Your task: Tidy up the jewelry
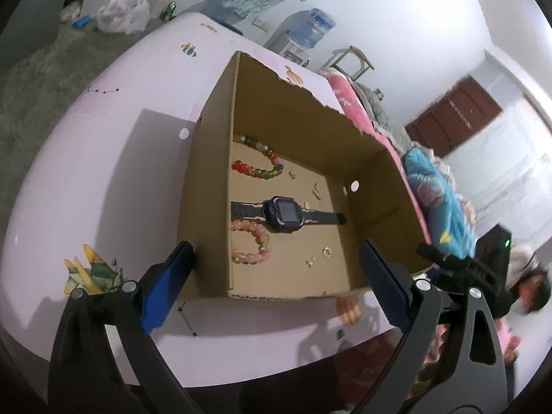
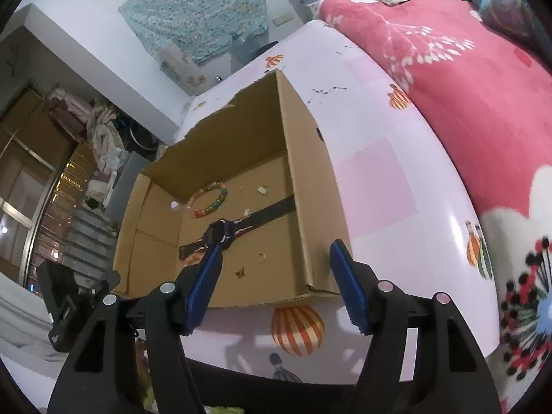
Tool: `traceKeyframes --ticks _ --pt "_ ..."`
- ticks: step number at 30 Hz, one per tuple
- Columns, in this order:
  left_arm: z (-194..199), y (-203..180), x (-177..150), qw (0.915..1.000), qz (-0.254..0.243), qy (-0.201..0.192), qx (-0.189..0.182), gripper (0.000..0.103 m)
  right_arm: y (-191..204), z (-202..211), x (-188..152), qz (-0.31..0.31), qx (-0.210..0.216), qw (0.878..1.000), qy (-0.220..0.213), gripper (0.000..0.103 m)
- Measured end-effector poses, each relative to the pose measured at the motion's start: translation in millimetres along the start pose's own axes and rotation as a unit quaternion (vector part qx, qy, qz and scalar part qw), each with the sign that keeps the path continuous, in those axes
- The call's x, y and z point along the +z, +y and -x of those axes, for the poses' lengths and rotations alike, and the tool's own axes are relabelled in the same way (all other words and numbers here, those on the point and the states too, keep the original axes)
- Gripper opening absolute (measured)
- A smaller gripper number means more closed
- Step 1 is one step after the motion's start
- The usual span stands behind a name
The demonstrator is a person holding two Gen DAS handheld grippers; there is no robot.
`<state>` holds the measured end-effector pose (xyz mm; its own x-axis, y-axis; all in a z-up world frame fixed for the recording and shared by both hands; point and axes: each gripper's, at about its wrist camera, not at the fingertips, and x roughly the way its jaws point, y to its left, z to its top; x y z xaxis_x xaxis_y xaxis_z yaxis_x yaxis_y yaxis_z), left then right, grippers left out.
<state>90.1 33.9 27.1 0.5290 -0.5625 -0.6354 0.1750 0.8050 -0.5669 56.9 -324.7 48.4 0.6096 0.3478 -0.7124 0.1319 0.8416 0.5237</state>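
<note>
From my left wrist camera I look straight down into the cardboard box (image 1: pixel 300 110), and this view gives me the clearest read of its floor. The smartwatch (image 1: pixel 281 214) lies flat across the middle with its strap stretched left to right. Far-left of it sits the multicoloured bead bracelet (image 1: pixel 262 162); just near of the strap, touching it, lies the pink bead bracelet (image 1: pixel 250 243). Small gold pieces (image 1: pixel 326 251) are scattered on the right half of the floor, too tiny for me to name.

My right wrist camera sees the same box (image 2: pixel 303 172) from the other side, and here only one bead bracelet (image 2: pixel 210 201) shows clearly; the pink one is mostly hidden behind my finger. This view does pick out a small gold ring (image 2: pixel 262 257) near the watch (image 2: pixel 220 233).

The box stands on a pink printed tabletop (image 1: pixel 103 179), with a red floral blanket (image 2: pixel 483 103) to the right in the right view.

My left gripper (image 1: pixel 276 276) is spread wide and holding nothing, its fingers straddling the near edge of the box. My right gripper (image 2: pixel 276 276) is likewise wide open and empty, one finger over the box, the other outside its right wall.
</note>
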Motion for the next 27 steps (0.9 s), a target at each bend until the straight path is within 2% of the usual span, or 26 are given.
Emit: traceKeyframes --ticks 2,4,6,10,14,18,24,27 --pt "1 -6 -4 0.9996 -0.022 -0.005 0.017 0.092 -1 3 -4 0.0 0.002 1.0 -0.006 0.064" --pt "9 -16 -9 0.9975 -0.04 -0.023 0.053 0.092 3 13 -9 0.005 -0.001 1.0 -0.023 0.064" --pt "18 -26 -13 0.9948 -0.059 -0.039 0.073 0.093 8 26 -19 0.017 -0.009 0.999 -0.044 0.073" --pt "43 -47 -38 0.9815 -0.109 -0.079 0.137 0.093 19 47 -55 0.054 -0.063 0.993 -0.08 0.08" --pt "57 -57 -63 0.9761 -0.125 -0.086 0.155 0.095 29 51 -90 0.095 -0.11 0.986 -0.08 0.085" --pt "62 -66 -78 0.9681 -0.129 -0.077 0.2 0.095 47 50 -110 0.14 -0.134 0.978 -0.078 0.089" --pt "64 -81 -79 0.9457 -0.15 -0.089 0.275 0.095 77 49 -117 0.192 -0.139 0.967 -0.096 0.096" --pt "64 -85 -77 0.9436 -0.155 -0.083 0.281 0.095 88 43 -117 0.203 -0.153 0.962 -0.095 0.096"
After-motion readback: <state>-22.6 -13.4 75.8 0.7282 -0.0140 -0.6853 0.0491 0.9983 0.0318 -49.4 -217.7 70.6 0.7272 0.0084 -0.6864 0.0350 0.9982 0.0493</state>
